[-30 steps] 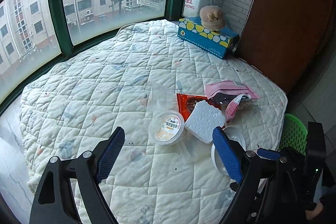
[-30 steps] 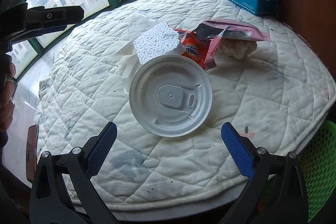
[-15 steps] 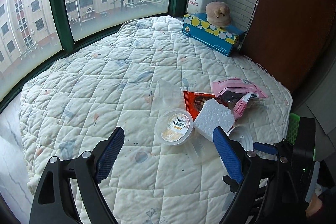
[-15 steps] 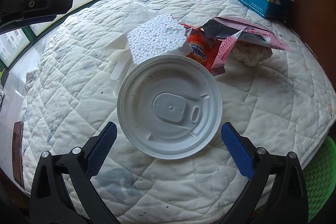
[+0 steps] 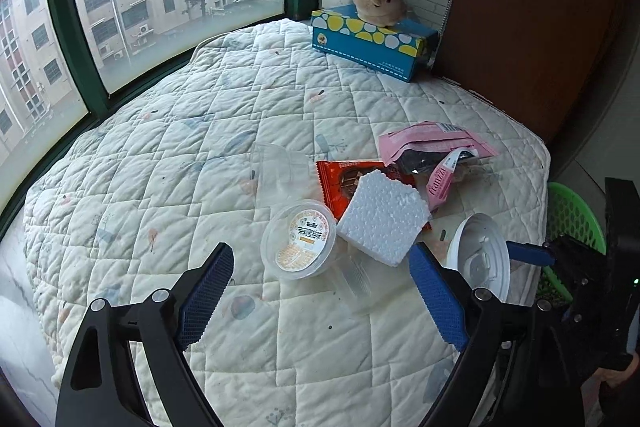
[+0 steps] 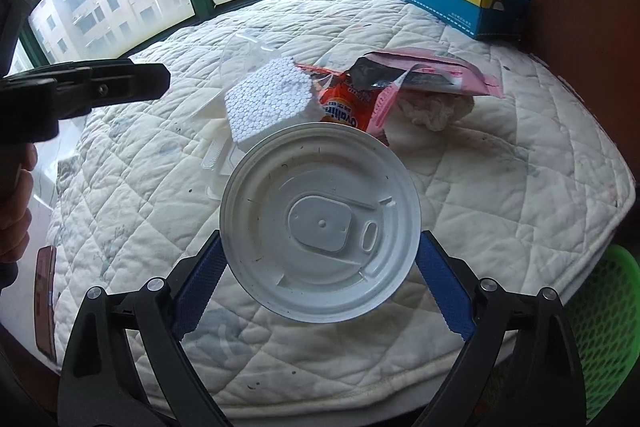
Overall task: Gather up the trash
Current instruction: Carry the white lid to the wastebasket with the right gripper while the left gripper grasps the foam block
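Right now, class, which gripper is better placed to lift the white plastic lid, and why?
Right. The right gripper has its fingers either side of the white lid; the left gripper hangs open by the clear cup.

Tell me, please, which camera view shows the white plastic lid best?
The right wrist view: the white plastic lid fills the middle of the picture, its whole face turned toward the camera, between the fingers of the right gripper. The left wrist view shows it small, near the right edge and at an angle, partly behind the left gripper.
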The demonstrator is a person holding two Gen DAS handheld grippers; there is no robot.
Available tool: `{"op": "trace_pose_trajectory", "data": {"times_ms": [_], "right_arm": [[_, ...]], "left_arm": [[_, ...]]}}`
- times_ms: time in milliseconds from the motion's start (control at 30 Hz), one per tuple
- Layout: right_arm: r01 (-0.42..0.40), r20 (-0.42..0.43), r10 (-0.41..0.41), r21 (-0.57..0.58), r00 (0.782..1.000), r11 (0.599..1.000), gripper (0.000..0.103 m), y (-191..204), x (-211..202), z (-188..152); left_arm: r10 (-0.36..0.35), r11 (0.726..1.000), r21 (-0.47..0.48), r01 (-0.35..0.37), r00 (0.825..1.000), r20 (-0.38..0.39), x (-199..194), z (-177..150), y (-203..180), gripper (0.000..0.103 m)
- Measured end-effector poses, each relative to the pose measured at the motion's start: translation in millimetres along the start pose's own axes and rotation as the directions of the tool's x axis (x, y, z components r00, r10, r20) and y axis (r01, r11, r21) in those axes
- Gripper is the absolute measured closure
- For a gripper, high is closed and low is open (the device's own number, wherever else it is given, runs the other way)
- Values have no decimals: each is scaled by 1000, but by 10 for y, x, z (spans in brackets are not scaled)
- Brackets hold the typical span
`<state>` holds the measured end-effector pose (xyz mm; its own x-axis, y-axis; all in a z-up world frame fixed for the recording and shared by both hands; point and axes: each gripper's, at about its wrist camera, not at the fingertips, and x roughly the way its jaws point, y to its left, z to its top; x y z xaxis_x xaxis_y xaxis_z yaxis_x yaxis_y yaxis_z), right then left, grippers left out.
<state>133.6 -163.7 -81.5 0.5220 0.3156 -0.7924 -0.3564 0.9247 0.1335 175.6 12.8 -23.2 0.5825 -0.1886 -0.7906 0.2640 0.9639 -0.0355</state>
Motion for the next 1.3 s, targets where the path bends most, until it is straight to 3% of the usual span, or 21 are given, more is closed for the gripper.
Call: {"op": "trace_pose_trajectory", "data": {"times_ms": [133, 300, 700, 800, 967, 1300], "right_arm": [[-2, 15, 2, 44, 1000, 999, 11, -168, -201, -58], [17, 32, -20, 82, 999, 997, 11, -344, -419, -125], [75, 38, -83, 174, 996, 982, 11, -697, -673, -321], [87, 37, -96, 186, 995, 979, 11, -755, -697, -354], [96, 40, -107, 207, 993, 974, 11, -822, -747, -408], [138, 53, -158, 272, 986, 952, 11, -1109, -923, -547]], "left_arm": [[-27, 995, 96, 29, 999, -19, 114, 45, -198, 10], [-42, 978, 201, 55, 997, -70, 356, 105, -434, 10], [-55, 970, 231, 81, 992, -117, 775, 249, -476, 10], [-58, 967, 242, 84, 992, -112, 800, 253, -495, 17], [-81, 962, 251, 110, 989, -122, 853, 236, -523, 39], [-113, 967, 221, 124, 992, -60, 591, 271, -578, 39]]}}
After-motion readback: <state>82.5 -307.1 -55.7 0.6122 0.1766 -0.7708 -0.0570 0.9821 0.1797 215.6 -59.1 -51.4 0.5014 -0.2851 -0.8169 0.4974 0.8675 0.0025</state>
